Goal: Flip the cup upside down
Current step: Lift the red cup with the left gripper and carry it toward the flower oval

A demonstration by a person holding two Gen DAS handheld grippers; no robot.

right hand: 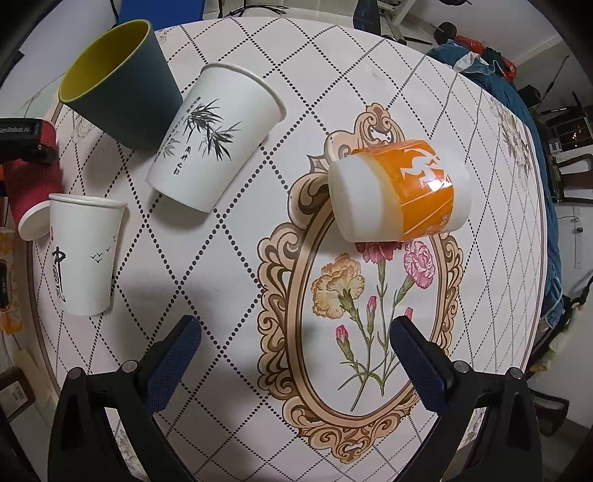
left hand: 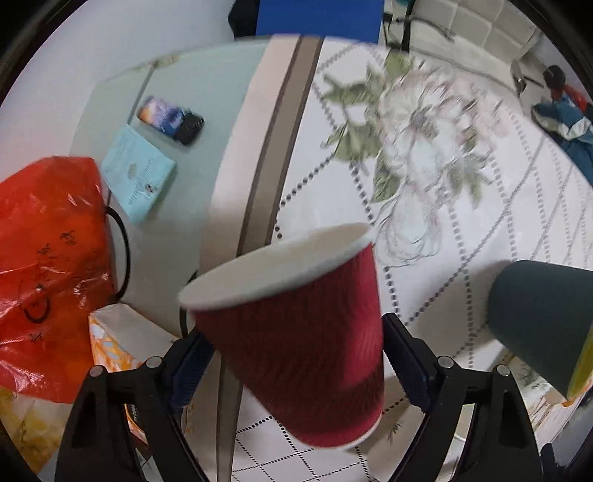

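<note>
One ribbed dark-red paper cup (left hand: 296,333), frame centre, sits tilted between the left gripper (left hand: 296,356) pads, seemingly clamped mid-body for inversion; right gripper (right hand: 294,356) gapes wide, empty, lower frame.

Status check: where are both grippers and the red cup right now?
Left gripper shut on ribbed red paper cup, lifted, tilted. Right gripper open, empty, above patterned tablecloth. Dark teal cup with yellow lining nearby.

A lived-in home room: floral tablecloth (right hand: 370,296) on a round table, white sofa (left hand: 463,26), clothes (left hand: 567,126) piled nearby
</note>
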